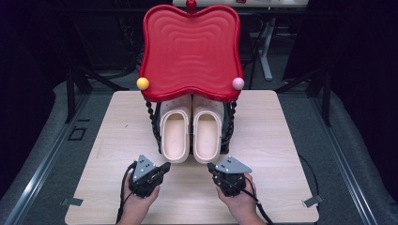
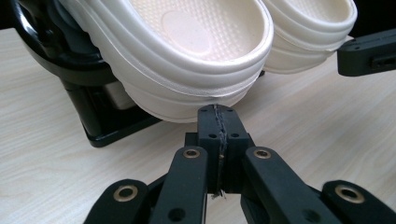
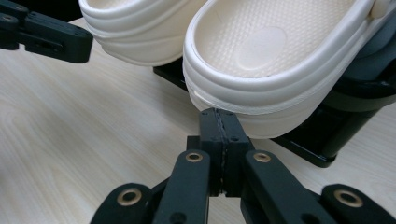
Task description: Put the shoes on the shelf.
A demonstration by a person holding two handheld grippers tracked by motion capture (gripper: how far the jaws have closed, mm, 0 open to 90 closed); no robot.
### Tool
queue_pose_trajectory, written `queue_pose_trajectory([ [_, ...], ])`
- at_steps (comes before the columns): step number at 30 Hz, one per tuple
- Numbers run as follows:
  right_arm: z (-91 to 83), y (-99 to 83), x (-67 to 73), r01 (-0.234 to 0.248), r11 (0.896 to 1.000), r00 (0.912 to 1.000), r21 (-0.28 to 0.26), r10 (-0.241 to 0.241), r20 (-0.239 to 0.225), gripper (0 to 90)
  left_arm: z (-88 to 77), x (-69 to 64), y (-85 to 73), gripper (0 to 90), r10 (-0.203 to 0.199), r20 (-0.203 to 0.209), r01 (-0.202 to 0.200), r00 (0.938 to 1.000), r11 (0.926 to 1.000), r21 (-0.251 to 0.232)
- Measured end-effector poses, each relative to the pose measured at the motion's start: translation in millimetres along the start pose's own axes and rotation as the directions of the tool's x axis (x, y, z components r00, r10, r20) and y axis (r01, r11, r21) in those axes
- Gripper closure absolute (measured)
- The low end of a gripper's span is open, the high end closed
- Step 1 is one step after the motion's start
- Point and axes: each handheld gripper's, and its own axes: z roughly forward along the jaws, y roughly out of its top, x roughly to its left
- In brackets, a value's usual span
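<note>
Two cream clog shoes, the left clog (image 1: 176, 136) and the right clog (image 1: 207, 135), rest side by side on a black rack (image 1: 156, 136), heels toward me. My left gripper (image 1: 165, 167) is shut with nothing between its jaws, its tip (image 2: 217, 111) just below the left clog's heel (image 2: 196, 56). My right gripper (image 1: 210, 168) is shut too and holds nothing, its tip (image 3: 220, 115) just under the right clog's heel (image 3: 275, 60). Whether either tip touches a heel I cannot tell.
A large red wavy tray (image 1: 190, 49) sits on top of the rack above the clogs' toes, with a yellow ball (image 1: 142, 83) and a pink ball (image 1: 238, 83) at its front corners. The light wooden table (image 1: 277, 140) ends close behind my hands; dark floor surrounds it.
</note>
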Motion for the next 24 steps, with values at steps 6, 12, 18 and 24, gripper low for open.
queue_pose_trajectory([
  [6,-4.3,4.4,-6.3,0.001,1.0,0.9994,-0.016,0.0,0.033,90.0,-1.3,6.6,4.9,89.7,-0.011,-0.009,0.01,0.9999,0.9999,-0.013],
  [12,-5.5,13.0,-18.9,-0.004,1.0,0.9978,-0.009,0.004,0.066,90.0,3.9,13.8,12.8,89.7,-0.006,-0.028,0.006,0.9996,0.9999,-0.012],
  [18,1.6,19.7,-21.5,0.009,1.0,0.9967,-0.015,-0.008,0.081,90.0,11.6,21.7,24.1,89.7,-0.022,-0.043,0.021,0.9988,0.9993,-0.032],
  [24,8.9,26.1,-24.8,0.004,1.0,0.9961,-0.017,-0.002,0.088,90.0,17.9,30.6,34.1,89.7,-0.035,-0.058,0.033,0.9977,0.9986,-0.041],
])
